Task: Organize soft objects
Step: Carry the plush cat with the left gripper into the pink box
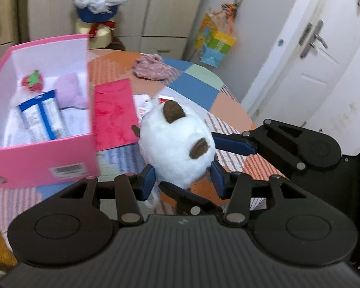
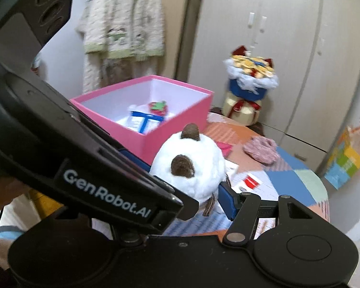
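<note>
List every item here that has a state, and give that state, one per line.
white plush toy: lifted off the table, gripped from two sides
left gripper: shut on the plush
right gripper: shut on the plush
pink box: open, no lid on it, partly filled
strawberry plush: inside the box
pink knitted item: lying crumpled on the table
white door: closed
</note>
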